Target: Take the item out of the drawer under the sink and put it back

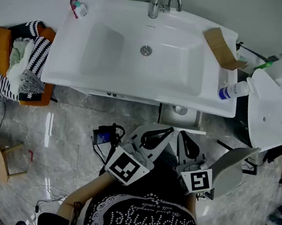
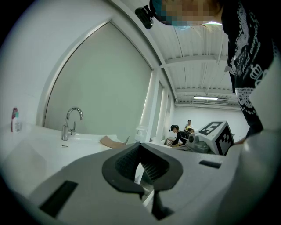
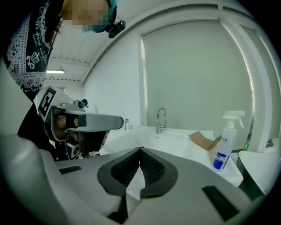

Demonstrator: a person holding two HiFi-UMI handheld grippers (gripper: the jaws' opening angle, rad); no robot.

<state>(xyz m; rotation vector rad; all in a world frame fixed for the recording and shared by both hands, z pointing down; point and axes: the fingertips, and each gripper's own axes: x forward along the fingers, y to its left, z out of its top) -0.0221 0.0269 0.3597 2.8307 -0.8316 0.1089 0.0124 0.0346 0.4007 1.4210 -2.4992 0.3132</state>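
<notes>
The white sink [image 1: 109,79] fills the top of the head view. Under its front edge a narrow part of the cabinet drawer [image 1: 179,118] shows; what lies in it I cannot make out. My left gripper [image 1: 165,132] and right gripper [image 1: 183,136] hang side by side just in front of it, above the floor. Both are shut, with nothing between the jaws. In the left gripper view the left gripper [image 2: 140,147] points over the basin toward the faucet [image 2: 70,123]. The right gripper [image 3: 140,151] faces the same way in its own view.
A spray bottle [image 1: 235,90] and a cardboard piece [image 1: 223,48] lie on the sink's right side, a small bottle [image 1: 77,7] at its left corner. A toilet [image 1: 268,114] stands right, a chair with clothes [image 1: 23,61] left. Cables cross the marble floor [image 1: 64,140].
</notes>
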